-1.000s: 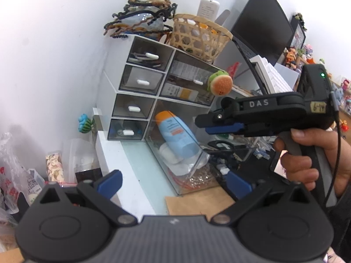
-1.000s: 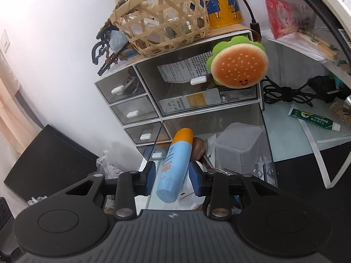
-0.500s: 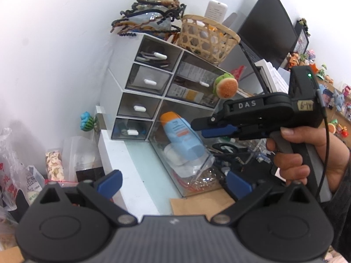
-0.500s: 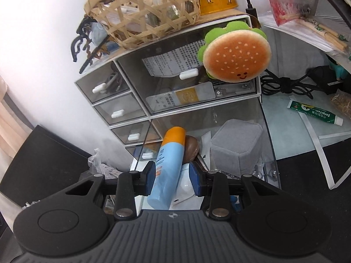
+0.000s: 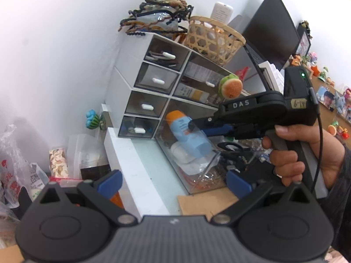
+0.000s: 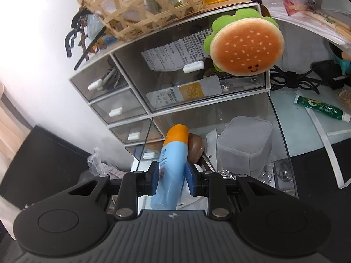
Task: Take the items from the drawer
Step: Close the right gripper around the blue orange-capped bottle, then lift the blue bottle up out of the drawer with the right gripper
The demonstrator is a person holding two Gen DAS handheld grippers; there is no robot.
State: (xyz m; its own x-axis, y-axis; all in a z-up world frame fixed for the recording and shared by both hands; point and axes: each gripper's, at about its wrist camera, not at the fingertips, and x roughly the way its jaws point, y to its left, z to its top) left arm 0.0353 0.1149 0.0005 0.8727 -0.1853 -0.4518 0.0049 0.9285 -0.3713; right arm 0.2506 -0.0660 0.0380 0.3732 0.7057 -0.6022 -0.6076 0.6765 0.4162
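I'm seeing 2 bright, evenly lit fisheye views, edges bending hard, corners vignetting black. The white wall [image 5: 54, 43] is blowing out; the clear drawer [image 6: 252, 118] is throwing glare. Focus staying mostly sharp.

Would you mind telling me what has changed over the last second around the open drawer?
The right gripper has crept in along the blue bottle, and its jaws are closing, pads now against the bottle's sides. The bottle still lies in the open drawer, unlifted. The left gripper stays open and idle.
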